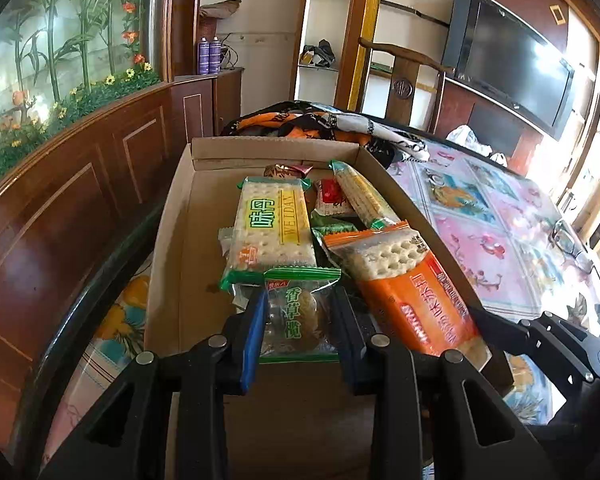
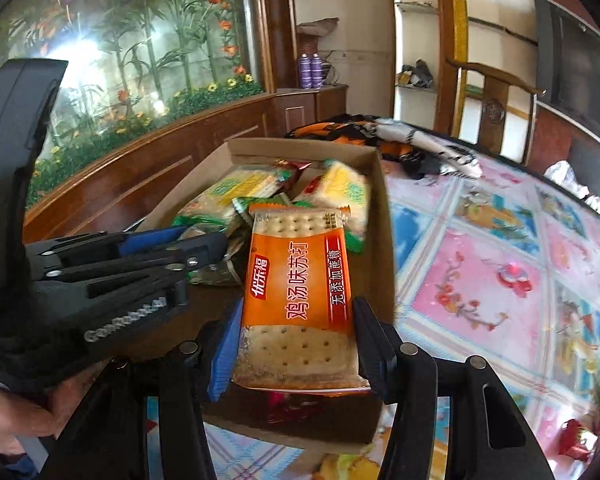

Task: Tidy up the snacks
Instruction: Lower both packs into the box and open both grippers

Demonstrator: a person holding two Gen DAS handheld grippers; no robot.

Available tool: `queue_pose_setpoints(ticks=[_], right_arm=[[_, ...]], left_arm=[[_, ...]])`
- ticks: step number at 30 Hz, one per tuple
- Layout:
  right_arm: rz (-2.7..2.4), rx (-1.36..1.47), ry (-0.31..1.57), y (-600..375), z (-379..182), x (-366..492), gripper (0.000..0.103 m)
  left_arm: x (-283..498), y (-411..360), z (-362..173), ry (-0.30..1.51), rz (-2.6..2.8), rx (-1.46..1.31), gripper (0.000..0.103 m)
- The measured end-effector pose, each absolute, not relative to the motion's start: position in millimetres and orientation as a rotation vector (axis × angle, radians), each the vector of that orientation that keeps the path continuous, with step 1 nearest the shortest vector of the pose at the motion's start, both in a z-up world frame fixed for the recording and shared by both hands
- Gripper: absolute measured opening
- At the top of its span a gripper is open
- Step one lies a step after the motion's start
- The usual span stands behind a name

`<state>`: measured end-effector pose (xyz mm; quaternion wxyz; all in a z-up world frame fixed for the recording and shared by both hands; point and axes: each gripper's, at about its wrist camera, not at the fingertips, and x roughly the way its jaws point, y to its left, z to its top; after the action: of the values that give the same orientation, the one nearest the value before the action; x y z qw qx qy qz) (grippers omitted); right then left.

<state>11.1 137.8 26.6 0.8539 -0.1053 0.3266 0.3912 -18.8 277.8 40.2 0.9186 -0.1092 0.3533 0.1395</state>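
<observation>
A shallow cardboard box [image 1: 172, 208] on the table holds several snack packs. My left gripper [image 1: 300, 304] is shut on a small clear green-trimmed olive packet [image 1: 296, 312], held over the box's near end. Behind it lie a green-and-yellow cracker pack [image 1: 272, 224], a second one on its edge [image 1: 364, 196] and a red packet [image 1: 332, 196]. My right gripper [image 2: 298, 320] is shut on an orange soda-cracker pack [image 2: 300, 292] over the box's [image 2: 300, 146] near right part. That pack [image 1: 412, 292] and the right gripper [image 1: 556, 340] show in the left wrist view; the left gripper [image 2: 204, 244] shows at left in the right wrist view.
A flowered tablecloth [image 2: 500, 260] covers the round table. An orange-black scarf [image 1: 332, 120] lies beyond the box, glasses [image 1: 572, 244] at the right edge, a red candy [image 2: 576, 440] near the front right. A wooden chair [image 1: 404, 76] and wood-panelled wall [image 1: 80, 200] border the table.
</observation>
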Motion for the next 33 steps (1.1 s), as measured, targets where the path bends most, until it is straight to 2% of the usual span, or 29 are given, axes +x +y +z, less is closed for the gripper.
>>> queue_pose_setpoints(ticks=[17, 33], right_arm=[[0.831, -0.229, 0.722, 138.5, 17.1, 6.6, 0.059], [0.833, -0.257, 0.747, 140.7, 13.5, 2.4, 0.062]], left_arm=[[-13.7, 261.6, 32.0, 0.753, 0.349, -0.108, 0.033], [-11.4, 257.9, 27.8, 0.764, 0.4, -0.062, 0.053]])
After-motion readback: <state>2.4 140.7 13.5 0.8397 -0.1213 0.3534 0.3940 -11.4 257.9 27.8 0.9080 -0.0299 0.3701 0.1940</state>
